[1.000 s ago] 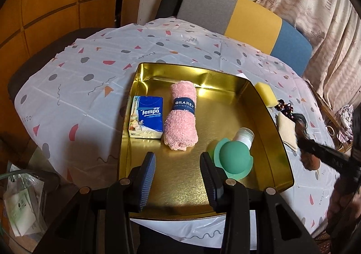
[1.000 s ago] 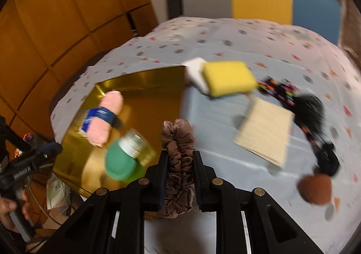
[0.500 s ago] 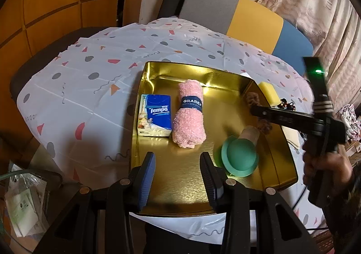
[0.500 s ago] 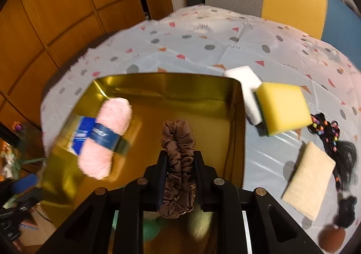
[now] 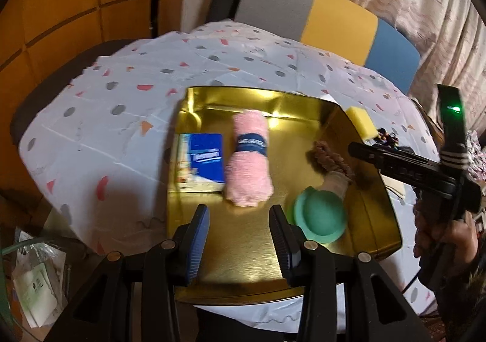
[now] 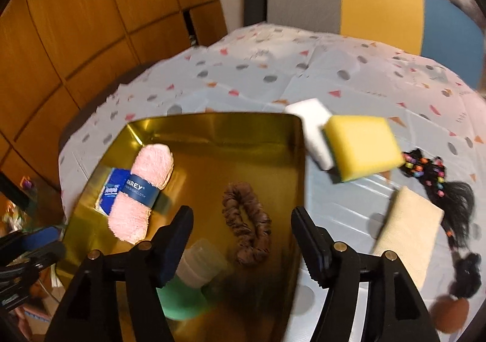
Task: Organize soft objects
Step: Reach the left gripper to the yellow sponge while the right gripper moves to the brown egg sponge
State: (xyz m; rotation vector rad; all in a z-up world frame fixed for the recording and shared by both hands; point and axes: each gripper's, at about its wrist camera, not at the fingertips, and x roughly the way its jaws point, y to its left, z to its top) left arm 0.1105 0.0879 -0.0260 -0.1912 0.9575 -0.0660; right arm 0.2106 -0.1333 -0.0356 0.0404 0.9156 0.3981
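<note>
Patterned tablecloth point(image 6: 273, 69) under gold tray point(image 6: 212, 123). Brown scrunchie point(image 6: 247, 220) inside tray, right of pink towel roll point(image 6: 142, 190), dropped for sorting. Right gripper point(image 6: 243, 238) opening, gripping nothing. Left gripper point(image 5: 240, 238) half-open, empty, near tray's front edge.

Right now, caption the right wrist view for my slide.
Right gripper opening above brown scrunchie lying in gold tray.

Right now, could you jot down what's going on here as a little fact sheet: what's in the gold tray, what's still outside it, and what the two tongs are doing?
In tray: tissue pack, pink towel roll, green-capped bottle, brown scrunchie
Outside tray: yellow sponge, white sponge, beige cloth, beaded hair ties
Left tongs: open, empty
Right tongs: opening, scrunchie lies free below
</note>
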